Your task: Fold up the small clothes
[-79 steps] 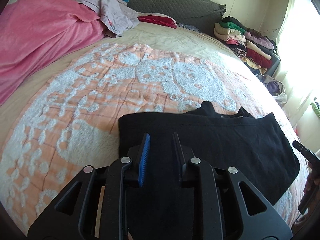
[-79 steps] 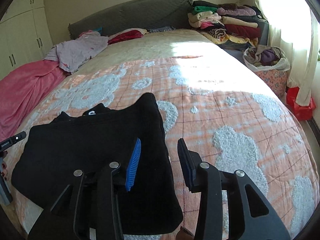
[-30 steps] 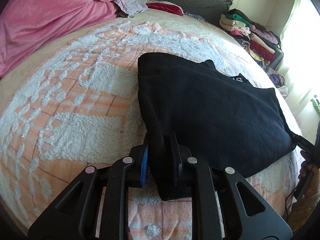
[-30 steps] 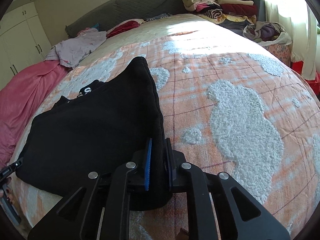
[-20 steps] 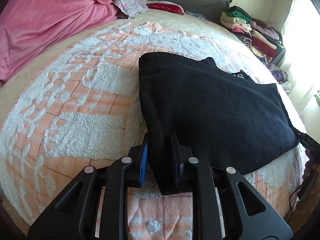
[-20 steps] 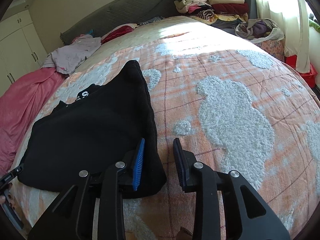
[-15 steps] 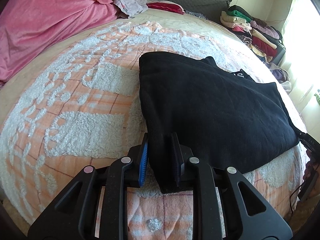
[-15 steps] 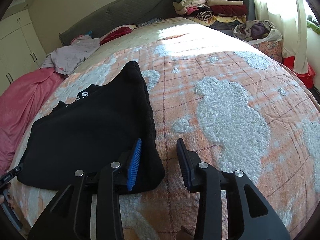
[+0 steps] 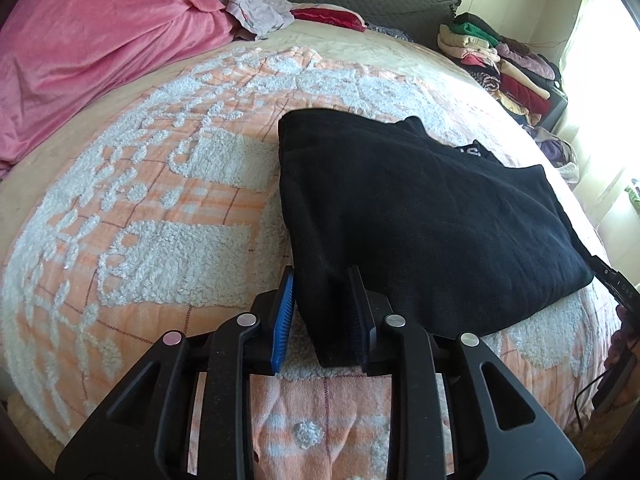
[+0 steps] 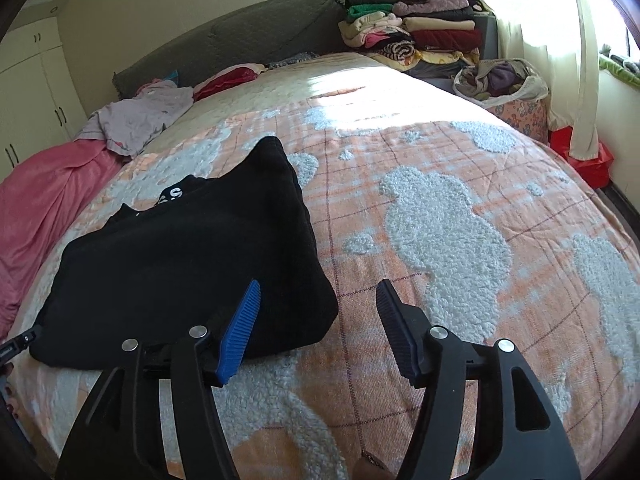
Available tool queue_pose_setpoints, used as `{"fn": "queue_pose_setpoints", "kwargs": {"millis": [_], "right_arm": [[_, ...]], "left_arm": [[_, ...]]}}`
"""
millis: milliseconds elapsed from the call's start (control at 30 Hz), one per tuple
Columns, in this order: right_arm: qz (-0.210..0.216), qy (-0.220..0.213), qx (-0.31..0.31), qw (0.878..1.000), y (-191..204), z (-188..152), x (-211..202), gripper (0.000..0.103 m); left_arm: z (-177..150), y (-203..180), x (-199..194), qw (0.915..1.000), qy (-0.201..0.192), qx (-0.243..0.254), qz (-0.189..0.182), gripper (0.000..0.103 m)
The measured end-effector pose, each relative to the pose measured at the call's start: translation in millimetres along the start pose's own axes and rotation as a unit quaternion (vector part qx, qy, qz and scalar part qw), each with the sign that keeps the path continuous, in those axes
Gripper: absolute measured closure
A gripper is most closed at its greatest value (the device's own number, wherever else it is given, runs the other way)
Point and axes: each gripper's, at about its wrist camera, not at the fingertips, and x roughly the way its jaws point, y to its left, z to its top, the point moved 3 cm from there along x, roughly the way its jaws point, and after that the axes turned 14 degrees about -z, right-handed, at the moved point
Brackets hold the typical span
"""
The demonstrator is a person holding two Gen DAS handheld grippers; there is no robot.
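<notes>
Beyond the jaws of both grippers, on the bed [image 9: 168,216], lies the folded black garment [image 9: 420,216]. Left gripper [image 9: 322,320]: jaws narrow, closed around the garment's near corner; the right pad touches the cloth, the blue pad sits just beside it, contact not certain. Right gripper [image 10: 320,328]: jaws wide, holding nothing, garment's other near corner [image 10: 192,264] just ahead of the blue pad.

Surroundings: pink blanket [image 9: 92,44] far left of the left jaws, lilac clothing [image 9: 252,4] and red pillow [image 9: 328,16] far ahead near the grey headboard [image 10: 240,32]. Stack of folded clothes [image 10: 416,28] and a bag of clothes [image 10: 500,80] far ahead-right of the right jaws. Nothing lies between jaws and garment.

Garment orientation: long axis runs across, from one gripper to the other; collar end with white lettering [image 10: 172,196] faces away from the jaws.
</notes>
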Motion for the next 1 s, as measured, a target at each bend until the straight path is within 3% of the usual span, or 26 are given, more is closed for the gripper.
{"fn": "queue_pose_setpoints", "kwargs": {"millis": [167,367,533,633,700,800,900,1000], "right_arm": [[0.029,-0.032,-0.024,0.999,28.1,5.5,-27.4,0.034],[0.085,-0.013,-0.078,0.993,83.8,8.2,-27.8,0.034],[0.098,-0.009,-0.127,0.987,121.7,16.5,-24.2,0.033],[0.098,0.005,-0.140,0.985,135.1,21.9,-13.1,0.033],[0.097,0.014,-0.154,0.983,143.3,23.5,-4.6,0.033],[0.091,0.023,-0.166,0.982,152.3,24.4,7.8,0.033],[0.126,0.046,-0.160,0.978,161.0,24.8,23.4,0.033],[0.096,0.063,-0.165,0.980,163.2,24.6,46.0,0.033]], "left_arm": [[6.9,-17.2,-21.7,0.9993,-0.029,0.022,-0.002,0.076],[24.3,-51.6,-28.9,0.9970,-0.042,0.060,-0.027,0.064],[39.4,-67.8,6.2,0.9960,-0.017,0.083,-0.027,0.058],[43.0,-60.2,42.3,0.9969,0.020,0.074,-0.015,0.056],[34.3,-46.3,70.4,0.9960,0.066,0.061,0.000,0.055],[26.9,-40.6,73.4,0.9963,0.059,0.061,-0.009,0.054],[25.1,-40.9,70.7,0.9965,0.054,0.062,-0.012,0.054],[23.7,-41.8,69.7,0.9966,0.050,0.062,-0.017,0.054]]}}
